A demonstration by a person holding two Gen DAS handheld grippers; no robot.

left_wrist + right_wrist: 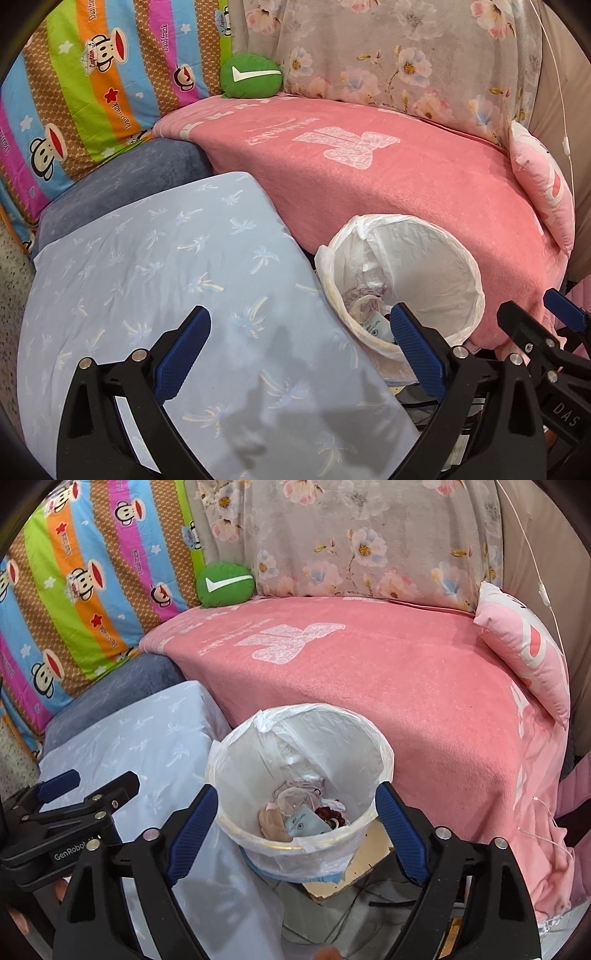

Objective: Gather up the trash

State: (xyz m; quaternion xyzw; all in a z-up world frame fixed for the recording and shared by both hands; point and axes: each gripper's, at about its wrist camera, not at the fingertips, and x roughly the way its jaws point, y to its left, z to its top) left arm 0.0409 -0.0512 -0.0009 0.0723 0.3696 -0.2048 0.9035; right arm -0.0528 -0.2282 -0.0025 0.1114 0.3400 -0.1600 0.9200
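Observation:
A white bin with a plastic liner [236,760] stands on the floor between a pink-covered seat and a light blue cloth; it also shows in the left wrist view [458,254]. Trash [303,816] lies at its bottom: crumpled wrappers, a grey packet, something dark red. My right gripper [299,819] is open and empty, its jaws spread to either side of the bin's near rim, above it. My left gripper [303,347] is open and empty over the light blue cloth [166,295], left of the bin. Each gripper shows in the other's view: the left [70,794], the right [546,325].
A pink blanket [388,675] covers the seat behind the bin. A green round cushion [225,585], a striped monkey-print cover [74,590], a floral cover [369,546] and a pink pillow [524,650] stand at the back. A piece of cardboard [369,860] lies under the bin.

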